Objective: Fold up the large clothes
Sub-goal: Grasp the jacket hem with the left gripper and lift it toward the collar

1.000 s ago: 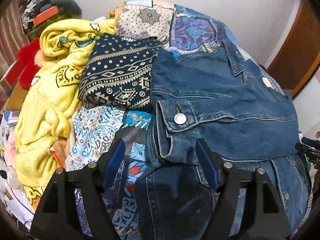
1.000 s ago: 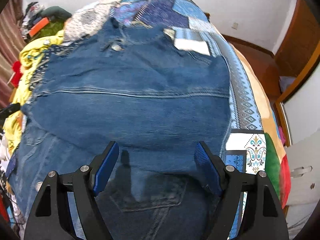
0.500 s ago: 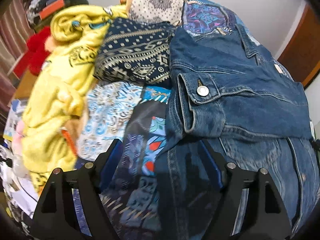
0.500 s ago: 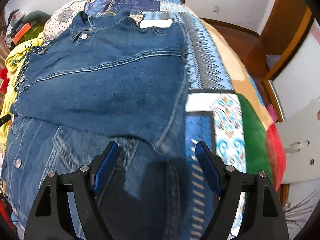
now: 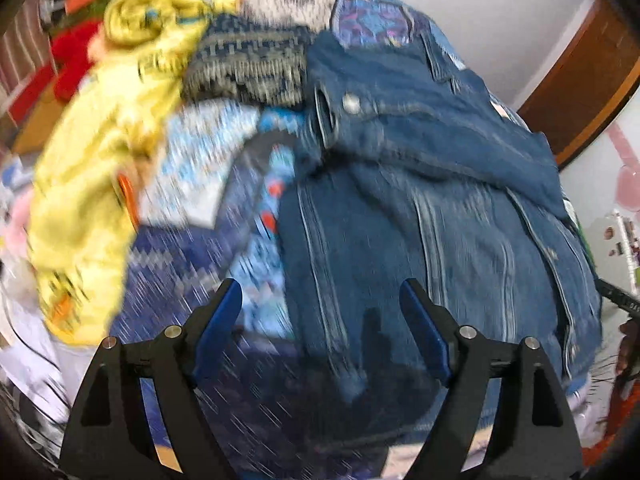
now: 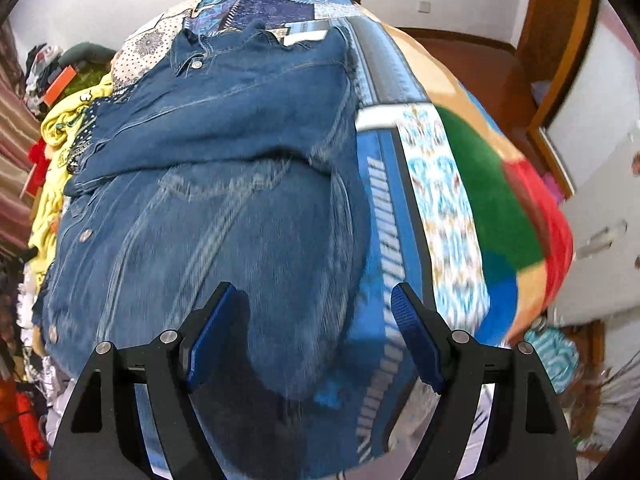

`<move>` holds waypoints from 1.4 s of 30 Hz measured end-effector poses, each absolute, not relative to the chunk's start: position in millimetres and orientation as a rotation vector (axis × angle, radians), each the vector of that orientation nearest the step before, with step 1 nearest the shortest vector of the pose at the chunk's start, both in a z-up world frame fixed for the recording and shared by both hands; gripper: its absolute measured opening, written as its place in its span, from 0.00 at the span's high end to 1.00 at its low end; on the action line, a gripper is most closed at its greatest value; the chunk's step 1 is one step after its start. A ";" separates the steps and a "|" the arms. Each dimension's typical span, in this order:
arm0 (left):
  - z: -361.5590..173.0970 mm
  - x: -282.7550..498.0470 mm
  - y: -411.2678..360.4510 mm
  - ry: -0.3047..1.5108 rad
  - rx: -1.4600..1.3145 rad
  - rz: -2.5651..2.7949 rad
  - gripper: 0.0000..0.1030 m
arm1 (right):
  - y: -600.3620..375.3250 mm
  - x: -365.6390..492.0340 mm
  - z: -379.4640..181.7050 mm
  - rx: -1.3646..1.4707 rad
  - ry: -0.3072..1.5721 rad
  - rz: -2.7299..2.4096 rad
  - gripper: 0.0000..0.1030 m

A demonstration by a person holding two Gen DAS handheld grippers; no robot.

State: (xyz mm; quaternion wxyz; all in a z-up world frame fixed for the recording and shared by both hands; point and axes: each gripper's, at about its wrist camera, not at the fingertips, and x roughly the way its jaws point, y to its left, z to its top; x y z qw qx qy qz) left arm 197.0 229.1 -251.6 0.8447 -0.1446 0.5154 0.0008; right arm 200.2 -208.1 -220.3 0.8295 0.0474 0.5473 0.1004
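Spread across a patchwork quilt (image 6: pixel 440 184) on the bed, a denim jacket (image 6: pixel 224 168) is seen with its upper part folded down over its lower part. The left tool (image 5: pixel 320 328) is held wide apart above the jacket's lower left edge, nothing gripped. The right tool (image 6: pixel 312 332) is likewise spread wide over the lower right hem, gripping nothing. A yellow garment (image 5: pixel 92 168) and a navy patterned cloth (image 5: pixel 248 68) are piled beside the jacket's left side.
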 end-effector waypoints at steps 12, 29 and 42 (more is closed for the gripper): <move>-288.2 170.9 232.5 1.150 -0.680 -0.124 0.22 | -219.0 181.1 -235.1 0.329 1.206 0.314 0.21; -240.8 190.0 184.8 1.046 -0.487 -0.102 0.81 | -219.8 179.9 -227.2 0.430 1.071 0.391 0.89; -148.1 234.4 201.8 0.788 -0.413 -0.098 0.85 | -180.2 226.2 -160.1 0.284 0.863 0.520 0.90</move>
